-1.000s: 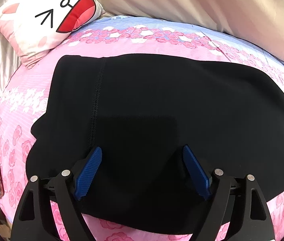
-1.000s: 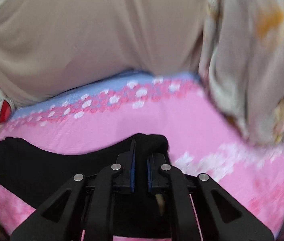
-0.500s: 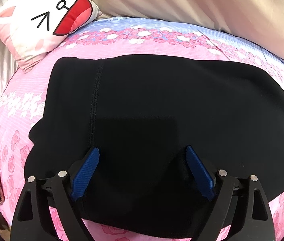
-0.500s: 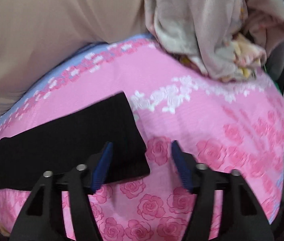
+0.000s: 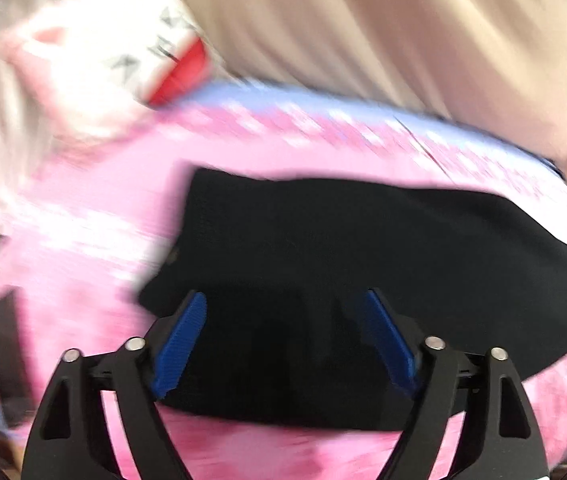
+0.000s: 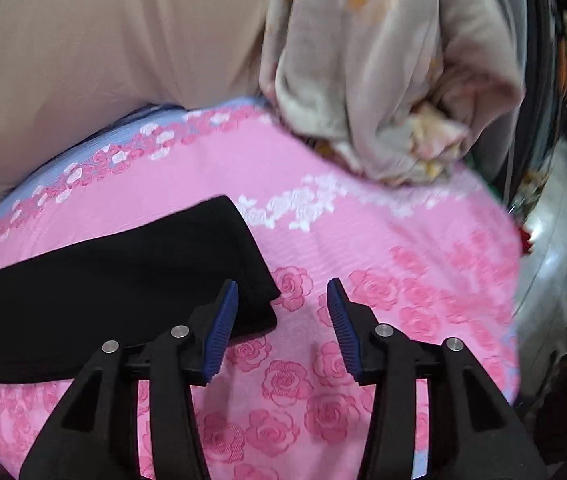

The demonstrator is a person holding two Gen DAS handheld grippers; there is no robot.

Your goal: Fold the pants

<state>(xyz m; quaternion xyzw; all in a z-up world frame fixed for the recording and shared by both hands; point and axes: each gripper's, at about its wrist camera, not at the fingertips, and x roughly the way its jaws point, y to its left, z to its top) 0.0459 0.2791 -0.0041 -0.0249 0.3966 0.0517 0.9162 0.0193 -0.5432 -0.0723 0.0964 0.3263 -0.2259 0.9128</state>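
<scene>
Pants (image 6: 115, 280) lie flat on the bedspread (image 6: 363, 240), long axis running left to right. Right gripper (image 6: 283, 320) has just been opening; its jaws stand apart and empty, just right of the leg end. Left gripper (image 5: 283, 332) hovers wide apart over the other end, gripping nothing.
</scene>
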